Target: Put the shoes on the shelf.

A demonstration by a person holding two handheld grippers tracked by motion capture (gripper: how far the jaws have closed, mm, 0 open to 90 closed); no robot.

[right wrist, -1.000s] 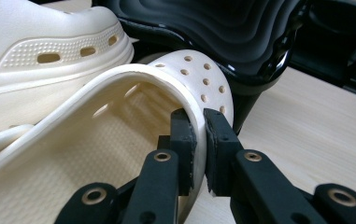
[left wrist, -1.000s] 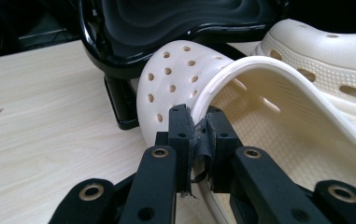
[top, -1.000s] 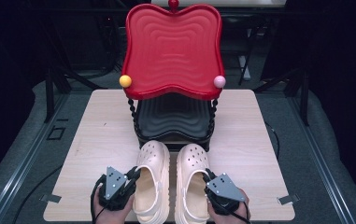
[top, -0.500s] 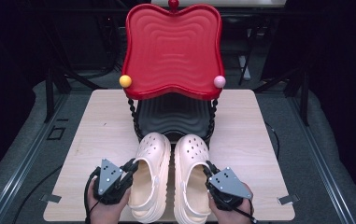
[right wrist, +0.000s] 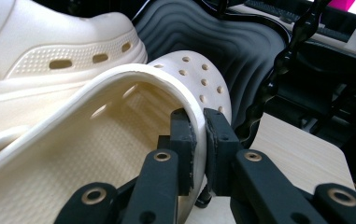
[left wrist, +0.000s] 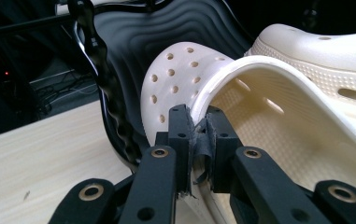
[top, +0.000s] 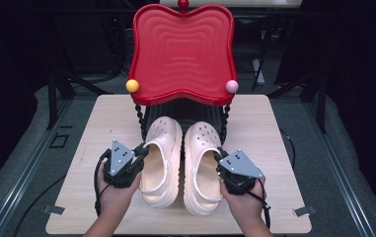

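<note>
The left gripper (top: 138, 155) is holding the outer side wall of the left cream foam clog with round holes (top: 162, 158); in the left gripper view its two black jaws are standing narrow, and its pads (left wrist: 181, 135) are pressing on the rim of the shoe opening from both sides. The right gripper (top: 219, 160) is doing the same on the right cream foam clog with round holes (top: 201, 165): in the right gripper view the jaws are clamping the thin side wall, one pad inside the shoe and one outside. A hand (top: 114, 195) is carrying the left gripper and another hand (top: 244, 205) is carrying the right one, both coming from the near edge of the desk.

The two clogs are lying side by side, close together, in the middle of the light wooden desk (top: 92, 148), with heels toward the near edge and toes pointing to the far edge. Their toes are reaching under the glossy red wavy-edged plastic tray (top: 183, 54), which is standing on the far half of the desk on twisted black posts (top: 139, 118). Under this red tray the black ribbed lower tray (left wrist: 133, 42) is sitting, and in both gripper views the clog toes are just in front of it. A yellow ball (top: 132, 85) and a pink ball (top: 232, 86) are sitting on the near corners of the red tray.
</note>
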